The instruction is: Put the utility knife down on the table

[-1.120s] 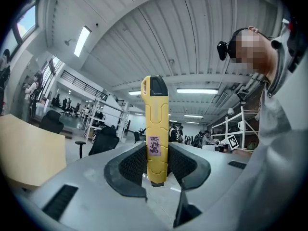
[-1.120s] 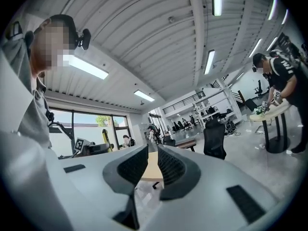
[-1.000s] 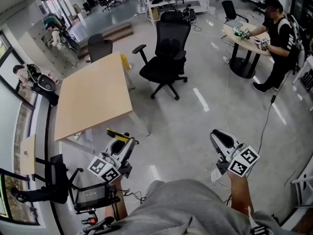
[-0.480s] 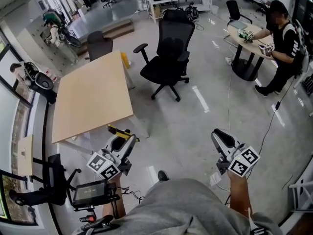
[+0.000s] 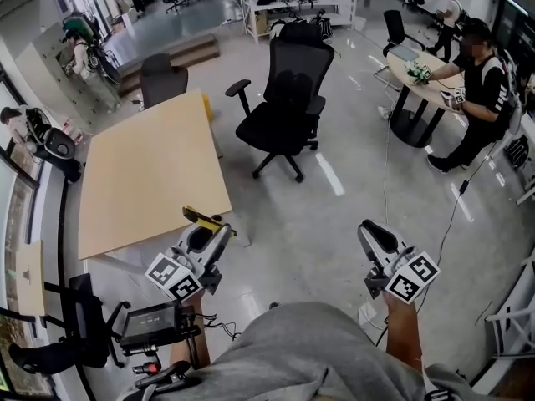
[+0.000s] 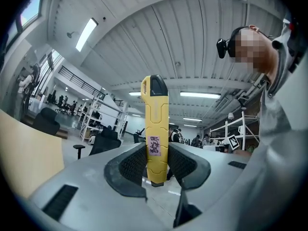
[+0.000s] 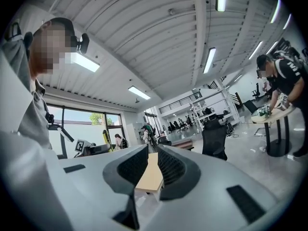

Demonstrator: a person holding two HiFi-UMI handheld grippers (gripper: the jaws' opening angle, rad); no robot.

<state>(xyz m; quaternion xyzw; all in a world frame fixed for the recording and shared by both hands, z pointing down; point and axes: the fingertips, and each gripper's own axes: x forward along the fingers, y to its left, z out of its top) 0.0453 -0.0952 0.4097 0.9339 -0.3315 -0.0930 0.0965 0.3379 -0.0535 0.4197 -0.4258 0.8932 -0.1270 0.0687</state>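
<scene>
One step nearer | utility knife (image 6: 156, 129) was carried toward bench (image 5: 142, 174), clamped by left gripper (image 5: 205, 228) fingers | right gripper (image 5: 370, 230) fingers were held narrowly apart, empty

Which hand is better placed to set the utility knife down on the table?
Left. The left claw grips the yellow utility knife and sits beside the table's near corner. The right claw is empty and farther from the table.

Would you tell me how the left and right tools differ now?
The left tool is shut on the yellow utility knife; the right tool holds nothing, its jaws slightly apart. The left tool is near the table corner; the right tool over the floor. Both carry marker cubes.
</scene>
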